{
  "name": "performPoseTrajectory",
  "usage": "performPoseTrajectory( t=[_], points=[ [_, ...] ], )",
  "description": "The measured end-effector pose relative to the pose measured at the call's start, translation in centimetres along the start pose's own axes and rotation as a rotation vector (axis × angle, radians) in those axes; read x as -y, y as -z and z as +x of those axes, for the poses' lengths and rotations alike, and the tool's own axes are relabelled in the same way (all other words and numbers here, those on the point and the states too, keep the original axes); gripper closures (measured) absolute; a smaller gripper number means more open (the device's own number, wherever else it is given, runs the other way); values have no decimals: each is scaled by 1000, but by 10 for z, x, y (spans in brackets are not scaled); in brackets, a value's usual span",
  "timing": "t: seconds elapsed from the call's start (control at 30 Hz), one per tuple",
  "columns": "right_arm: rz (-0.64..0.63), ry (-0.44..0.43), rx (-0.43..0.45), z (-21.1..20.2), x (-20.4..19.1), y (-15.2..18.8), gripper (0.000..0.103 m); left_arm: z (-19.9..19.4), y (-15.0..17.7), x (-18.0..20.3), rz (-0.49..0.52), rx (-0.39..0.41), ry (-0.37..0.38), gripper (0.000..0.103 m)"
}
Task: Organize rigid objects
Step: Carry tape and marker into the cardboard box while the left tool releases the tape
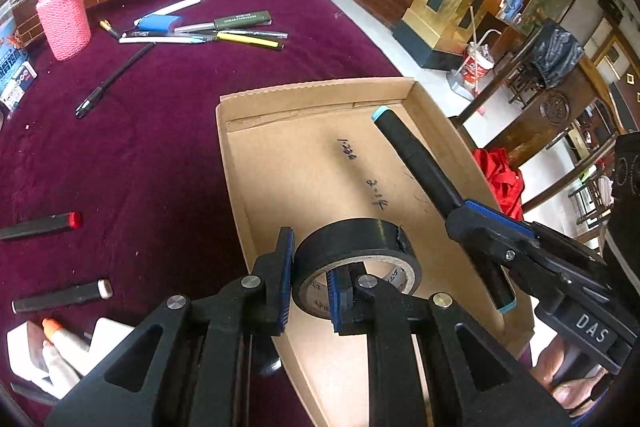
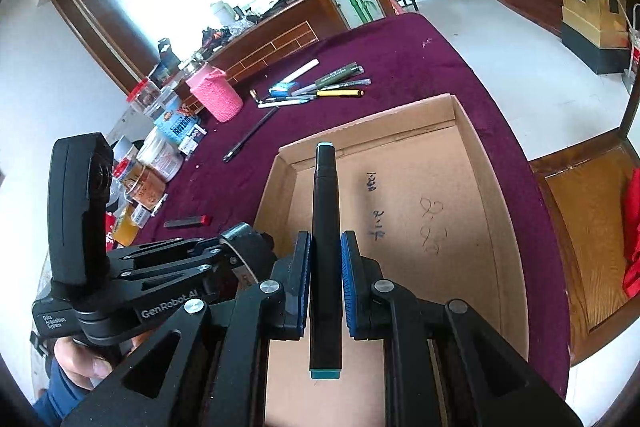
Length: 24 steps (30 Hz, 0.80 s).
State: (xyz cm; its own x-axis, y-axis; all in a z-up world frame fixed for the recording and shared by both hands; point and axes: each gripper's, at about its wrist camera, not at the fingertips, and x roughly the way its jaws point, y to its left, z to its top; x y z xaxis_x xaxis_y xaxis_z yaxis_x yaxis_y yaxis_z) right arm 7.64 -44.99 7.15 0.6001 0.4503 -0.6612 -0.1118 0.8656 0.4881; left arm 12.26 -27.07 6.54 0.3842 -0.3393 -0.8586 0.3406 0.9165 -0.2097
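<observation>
My left gripper is shut on the wall of a black tape roll, one pad outside and one inside the ring, held over the near end of an open cardboard box. Over the same box, my right gripper is shut on a black marker with teal ends. In the left wrist view that marker slants above the box's right side, with the right gripper clamped around it. No loose object shows on the box floor, which bears handwriting.
The dark red tablecloth holds a cluster of pens and a blue eraser at the back, a pink knitted cup, a lone black pen, and markers at the left. Wooden chairs stand beyond the table's right edge.
</observation>
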Motion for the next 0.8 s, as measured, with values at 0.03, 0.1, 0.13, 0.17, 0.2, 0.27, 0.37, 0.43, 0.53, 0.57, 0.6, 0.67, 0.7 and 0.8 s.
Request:
performPoseTrajectory(
  t=[0.03,0.1,0.13,0.17,0.2,0.27,0.37,0.43,0.53,0.57,0.6,0.67,0.7,0.8],
  points=[
    [2,-1,-6,3,2,-2,90,3,-2,1,0,-4,-4,91],
    [10,-2,-22,9,5,-6,90,10,-7,0,-5,-11,-10,91],
    [13,-4,-28,12,6,-8,90,13,-9,0,-7,-17,-13,91],
    [15,-7,-38,16,7,-11,90,17,-11,-1,-12,-25,-16,91],
    [15,-8,-46,19,7,-13,90,20,-13,-2,-15,-31,-18,91],
    [7,-1,-60,27,5,-16,90,27,-17,-5,-21,-39,-27,91],
    [4,5,-75,35,4,-18,90,34,-22,-12,-36,-50,-32,91],
    [2,14,-82,39,4,-18,90,41,-26,-16,-48,-65,-28,91],
    [21,27,-94,46,11,-19,90,50,-31,-17,-55,-84,-26,91],
    [30,30,-100,49,14,-19,90,51,-34,-17,-54,-80,-32,91],
    [38,34,-103,50,16,-20,90,52,-36,-16,-56,-79,-42,91],
    [47,39,-113,54,18,-21,90,55,-42,-16,-65,-81,-47,91],
    [48,42,-117,55,18,-21,90,56,-44,-16,-67,-82,-49,91],
    [46,48,-122,60,16,-22,90,61,-48,-15,-64,-88,-47,91]
  ],
)
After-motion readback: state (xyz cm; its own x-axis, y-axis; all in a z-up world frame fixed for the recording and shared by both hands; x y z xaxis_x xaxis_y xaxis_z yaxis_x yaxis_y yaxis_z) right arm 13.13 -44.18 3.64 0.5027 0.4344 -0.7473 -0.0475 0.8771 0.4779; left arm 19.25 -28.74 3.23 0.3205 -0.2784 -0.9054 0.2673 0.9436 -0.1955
